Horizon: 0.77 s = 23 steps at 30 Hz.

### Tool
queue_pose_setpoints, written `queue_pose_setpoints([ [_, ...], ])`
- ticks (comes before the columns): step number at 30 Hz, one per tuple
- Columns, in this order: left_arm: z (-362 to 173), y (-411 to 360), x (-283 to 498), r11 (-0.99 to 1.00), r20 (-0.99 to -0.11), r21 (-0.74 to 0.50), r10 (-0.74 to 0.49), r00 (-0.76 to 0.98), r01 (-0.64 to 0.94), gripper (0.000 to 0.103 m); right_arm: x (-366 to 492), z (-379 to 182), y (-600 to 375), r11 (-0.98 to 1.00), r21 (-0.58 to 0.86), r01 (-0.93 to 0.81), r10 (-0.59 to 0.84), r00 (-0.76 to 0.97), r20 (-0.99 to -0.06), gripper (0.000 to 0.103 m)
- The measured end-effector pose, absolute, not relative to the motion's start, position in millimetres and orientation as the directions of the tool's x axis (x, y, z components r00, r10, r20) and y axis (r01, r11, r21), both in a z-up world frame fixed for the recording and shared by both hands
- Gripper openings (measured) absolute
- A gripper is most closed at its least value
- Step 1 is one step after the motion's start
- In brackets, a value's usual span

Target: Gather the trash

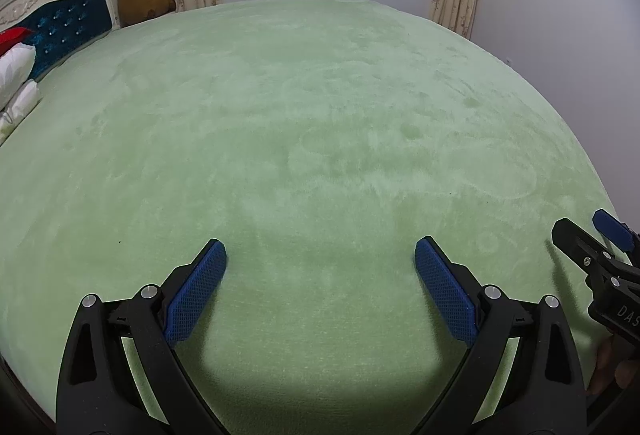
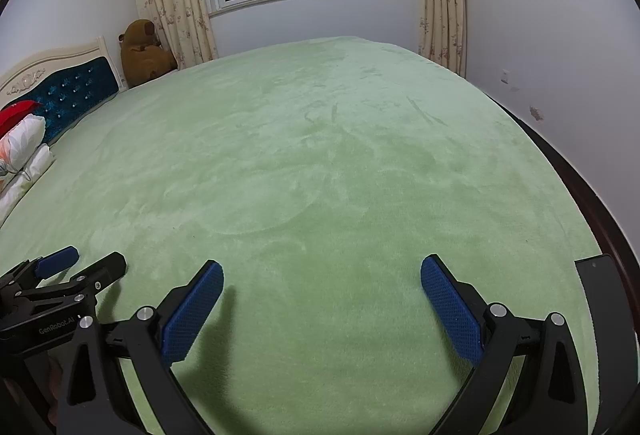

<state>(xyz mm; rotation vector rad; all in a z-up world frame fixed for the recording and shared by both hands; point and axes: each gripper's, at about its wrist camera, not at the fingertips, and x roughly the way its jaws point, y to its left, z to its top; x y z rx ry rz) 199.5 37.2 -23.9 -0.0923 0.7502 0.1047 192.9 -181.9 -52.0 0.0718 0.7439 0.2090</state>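
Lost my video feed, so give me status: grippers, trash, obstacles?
Left gripper open, empty. Right gripper open, empty. No trash visible on the green fleece bedspread. Nothing in the way.

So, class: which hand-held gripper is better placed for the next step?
Neither: the left hand-held gripper and right hand-held gripper both hover open, side by side over the green blanket; no trash shows.

Left tongs [image 1: 320, 259] gape wide above the green bedspread [image 1: 304, 123].
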Motion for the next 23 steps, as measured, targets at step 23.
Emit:
queue_pose_setpoints([
  [23, -24.1, 36.7, 199.6, 0.991, -0.672, -0.050, 0.060, 0.738, -0.126, 0.093, 192.7, -51.4, -181.8, 0.977, 0.138, -0.162, 0.213, 0.715, -0.666, 0.097],
])
